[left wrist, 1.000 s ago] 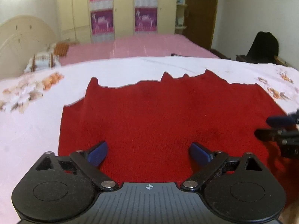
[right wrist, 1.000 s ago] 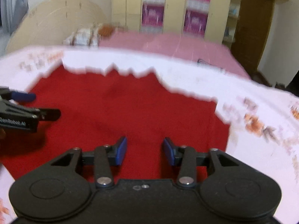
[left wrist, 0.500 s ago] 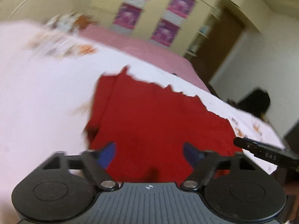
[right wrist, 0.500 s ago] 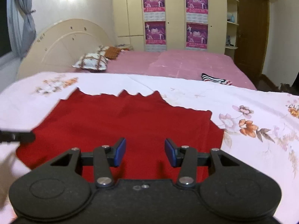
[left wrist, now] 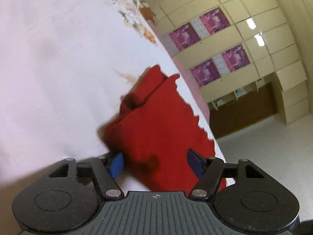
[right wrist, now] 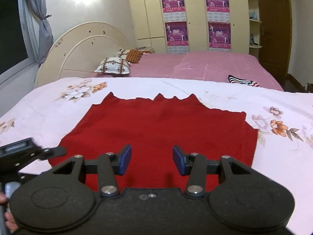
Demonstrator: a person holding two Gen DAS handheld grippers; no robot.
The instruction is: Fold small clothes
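A bed covered with a white sheet printed with orange and grey flowers fills both views; its far half carries a pink cover. A flat red knitted garment with a jagged far edge lies spread in the middle of the white sheet, toward the near edge of the bed. In the left wrist view the garment appears tilted, one sleeve folded over its body. The right gripper hangs over the garment's near edge, its blue-padded fingers part open with only air between them. The left gripper has just been closing; its fingers stand apart at the garment's corner, straddling the cloth without pressing it.
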